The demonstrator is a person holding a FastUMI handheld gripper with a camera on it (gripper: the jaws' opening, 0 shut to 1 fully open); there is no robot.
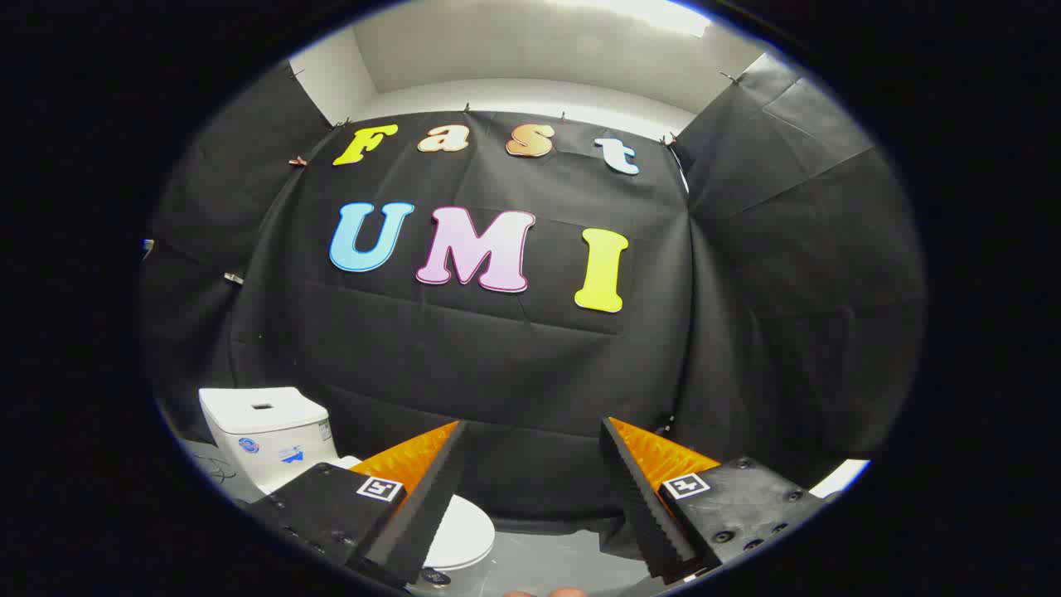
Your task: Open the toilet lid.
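Standing off to the side here: the white toilet's tank (269, 431) sits against the black cloth wall (497, 365), and its closed lid (462, 531) peeks out from behind the left finger (414, 506), low and off to that side. The gripper (530, 497) is held up high with fingers wide apart, nothing between them, presumably so it can swing down left and hook the lid's front edge. Right finger (651, 506) just points at cloth.

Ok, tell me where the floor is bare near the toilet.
Bare grey floor lies between the open gripper fingers, bordered by the toilet lid on one side and the cloth wall beyond. Crowded: the tank side, where cables lie beside it.
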